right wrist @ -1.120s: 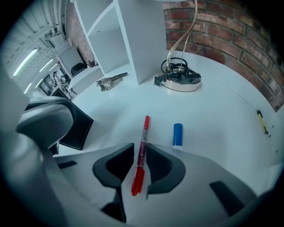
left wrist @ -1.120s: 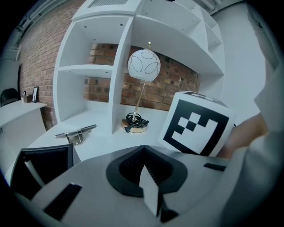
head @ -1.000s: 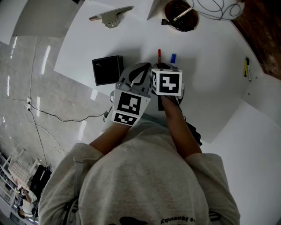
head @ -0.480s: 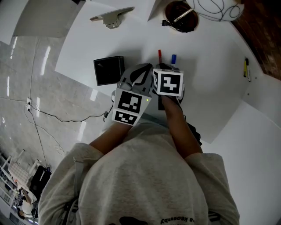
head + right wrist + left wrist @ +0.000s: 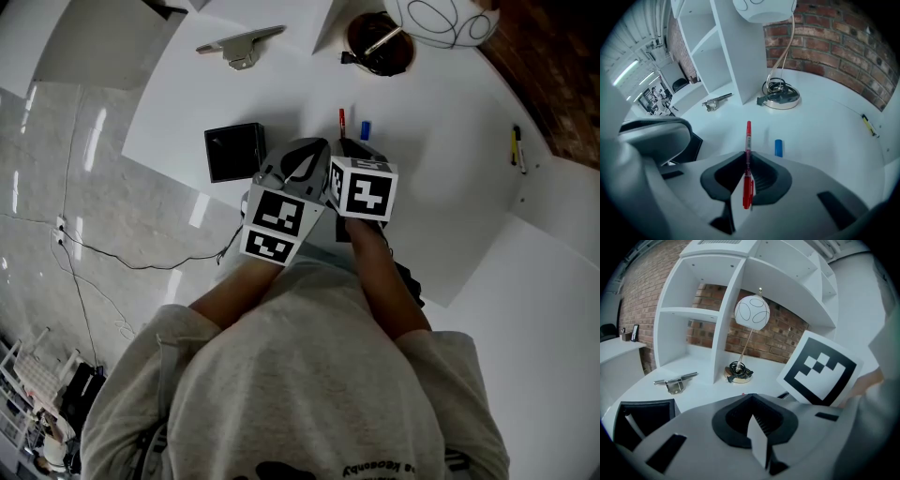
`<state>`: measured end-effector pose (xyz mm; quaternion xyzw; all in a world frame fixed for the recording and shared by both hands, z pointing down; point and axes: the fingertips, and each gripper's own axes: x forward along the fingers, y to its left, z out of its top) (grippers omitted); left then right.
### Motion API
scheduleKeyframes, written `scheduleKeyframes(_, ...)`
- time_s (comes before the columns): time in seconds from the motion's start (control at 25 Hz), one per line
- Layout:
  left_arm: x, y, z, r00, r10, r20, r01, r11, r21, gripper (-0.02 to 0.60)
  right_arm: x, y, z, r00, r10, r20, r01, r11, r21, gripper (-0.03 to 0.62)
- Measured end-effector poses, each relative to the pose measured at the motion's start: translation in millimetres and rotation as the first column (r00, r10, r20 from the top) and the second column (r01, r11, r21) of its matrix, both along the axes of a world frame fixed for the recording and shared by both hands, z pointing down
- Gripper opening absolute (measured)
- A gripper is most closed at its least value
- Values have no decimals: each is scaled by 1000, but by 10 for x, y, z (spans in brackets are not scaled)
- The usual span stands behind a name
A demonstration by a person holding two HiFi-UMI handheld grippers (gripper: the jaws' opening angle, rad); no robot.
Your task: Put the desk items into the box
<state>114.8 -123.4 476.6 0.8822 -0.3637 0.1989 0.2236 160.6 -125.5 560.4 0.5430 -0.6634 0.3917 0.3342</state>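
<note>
Head view: red pen point(image 5: 341, 120) sticks out of the right gripper point(image 5: 349, 148), clear of the surface point(image 5: 450, 187); box point(image 5: 234, 152) beside the left gripper point(image 5: 305, 155).
Left gripper view: fingers point(image 5: 758, 446) pressed together, nothing between.
Right gripper view: fingers point(image 5: 736, 204) have just closed, pinching the red pen.

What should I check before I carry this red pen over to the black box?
1. Grip on the red pen: ok; the right gripper has just closed its jaws on it.
2. Pen lifted clear of the table: cannot tell.
3. Black box open on top: ok.
4. Path to the box: probably not ok; the left gripper, jaws together and empty, sits between.
5. Blue pen out of the way: ok; it lies apart on the table.
</note>
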Motion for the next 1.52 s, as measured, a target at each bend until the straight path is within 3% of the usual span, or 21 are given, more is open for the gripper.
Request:
scheduleKeyframes(0.28, -43, 45, -152, 1000, 13, 0, -13, 1000, 17, 3, -13, 34, -311, 1000, 21, 17, -22, 996, 89, 52)
scheduleKeyframes(0.56, -74, 73, -430, 1000, 26, -9, -25, 996, 84, 3, -48, 29, -752, 1000, 19, 15, -22, 962, 272, 52)
scheduleKeyframes(0.92, -147, 94, -736, 1000, 16, -13, -14, 985, 173, 3, -62, 62, -1204, 1000, 29, 5, -28, 886, 462, 52)
scheduleKeyframes(1.2, -192, 174, -824, 1000, 13, -8, -12, 979, 204, 3, -170, 90, -1513, 1000, -16, 20, 1, 794, 608, 52)
scheduleKeyframes(1.52, -479, 170, -913, 999, -45, -3, 44, 971, 234, 3, -458, 63, -1715, 993, -95, 66, 24, 725, 688, 52)
